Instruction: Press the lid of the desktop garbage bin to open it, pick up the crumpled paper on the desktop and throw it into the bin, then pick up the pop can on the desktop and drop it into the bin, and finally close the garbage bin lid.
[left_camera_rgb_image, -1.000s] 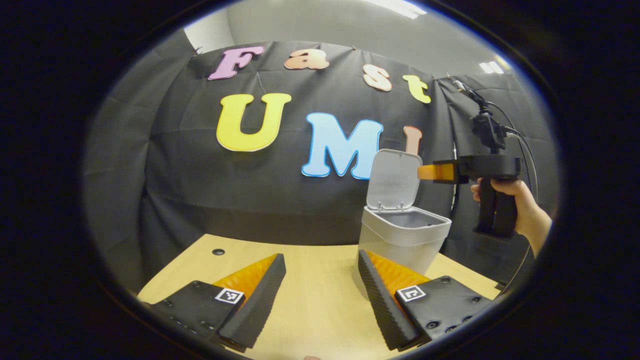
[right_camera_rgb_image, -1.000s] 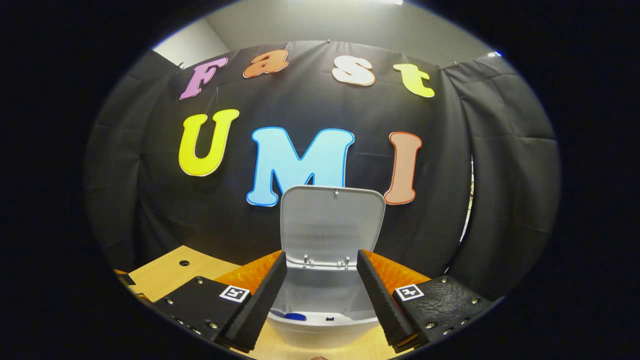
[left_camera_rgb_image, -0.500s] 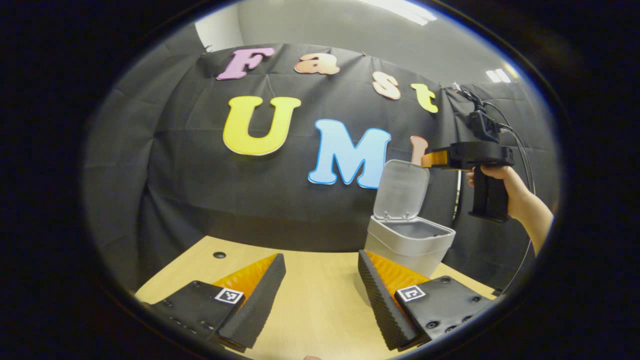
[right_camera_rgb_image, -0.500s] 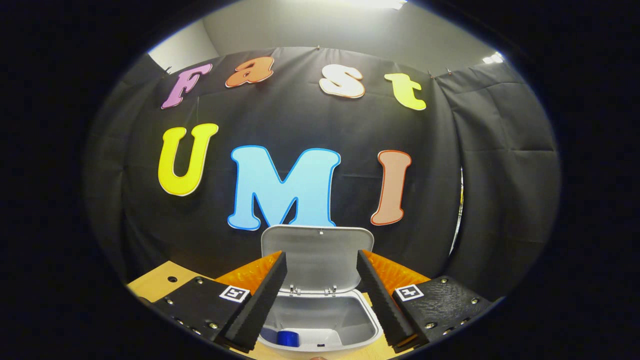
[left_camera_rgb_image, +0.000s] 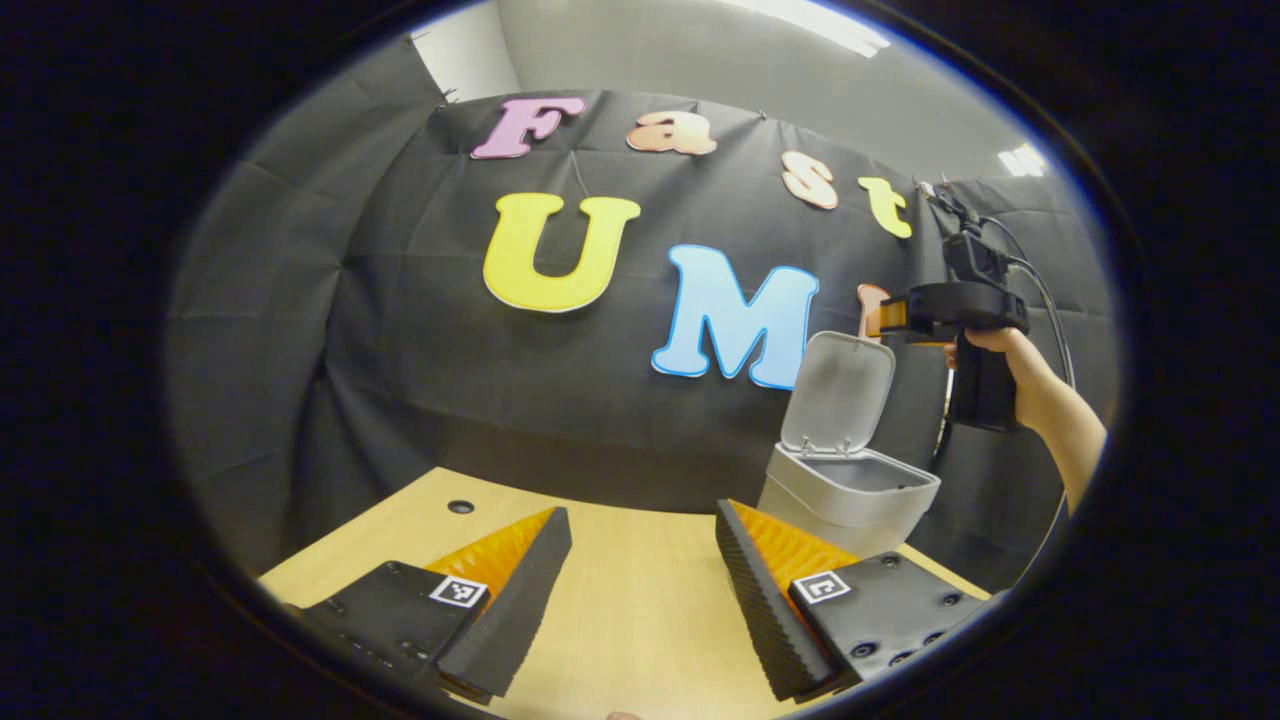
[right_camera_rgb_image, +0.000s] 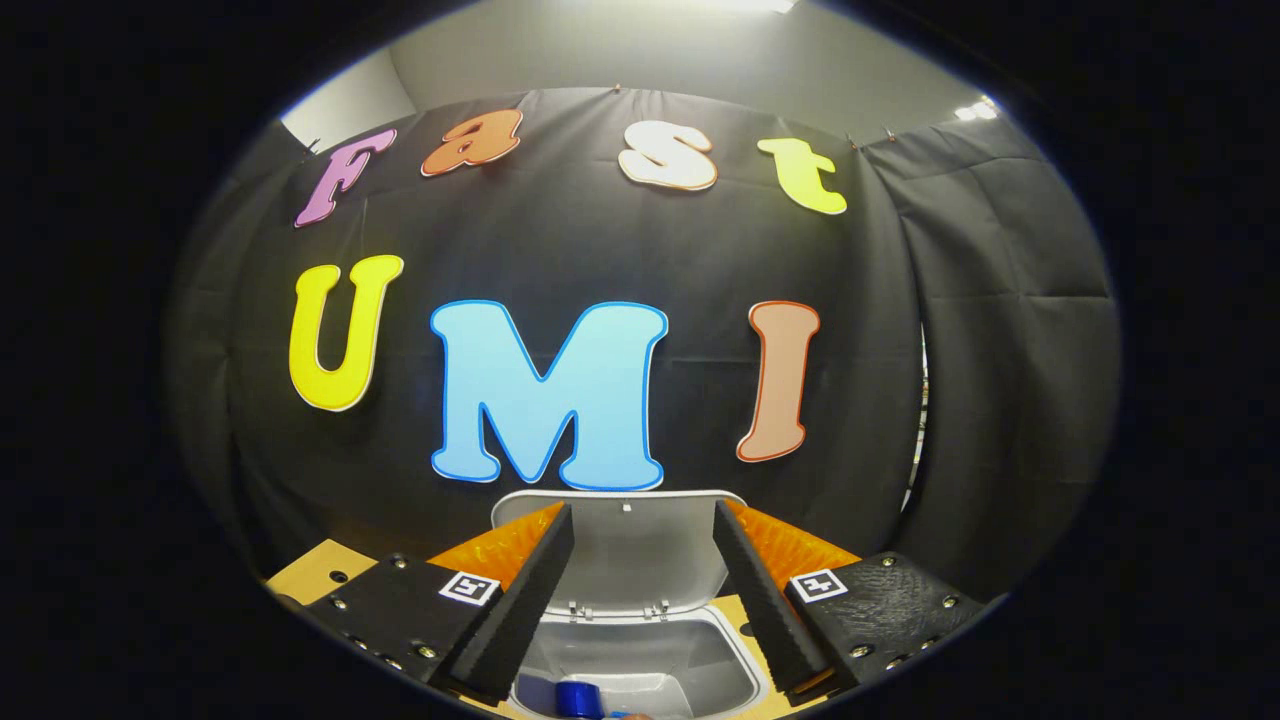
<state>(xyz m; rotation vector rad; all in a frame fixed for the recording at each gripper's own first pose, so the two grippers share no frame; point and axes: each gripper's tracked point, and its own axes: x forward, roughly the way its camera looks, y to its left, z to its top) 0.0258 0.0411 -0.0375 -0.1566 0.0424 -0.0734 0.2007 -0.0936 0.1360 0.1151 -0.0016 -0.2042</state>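
Note:
The grey garbage bin (left_camera_rgb_image: 848, 495) stands on the wooden table (left_camera_rgb_image: 640, 610) at the right, its lid (left_camera_rgb_image: 838, 391) tipped up and back. My left gripper (left_camera_rgb_image: 640, 600) hovers open over the table, left of the bin, with nothing between its fingers. In the left gripper view a hand (left_camera_rgb_image: 1020, 372) holds my right gripper (left_camera_rgb_image: 880, 318) above the raised lid's top edge. In the right gripper view my right gripper (right_camera_rgb_image: 640, 600) is open and looks down past the lid (right_camera_rgb_image: 625, 545) into the bin (right_camera_rgb_image: 640, 665), where a blue can (right_camera_rgb_image: 575, 697) lies.
A small round hole (left_camera_rgb_image: 461, 507) sits in the table near its far left edge. The black cloth wall hangs close behind the bin. A cable (left_camera_rgb_image: 1045, 290) runs from the right gripper's handle.
My right gripper has risen from the lid's side to above its top edge, so the bin sits lower in its view. My left gripper view has shifted, moving the bin rightward.

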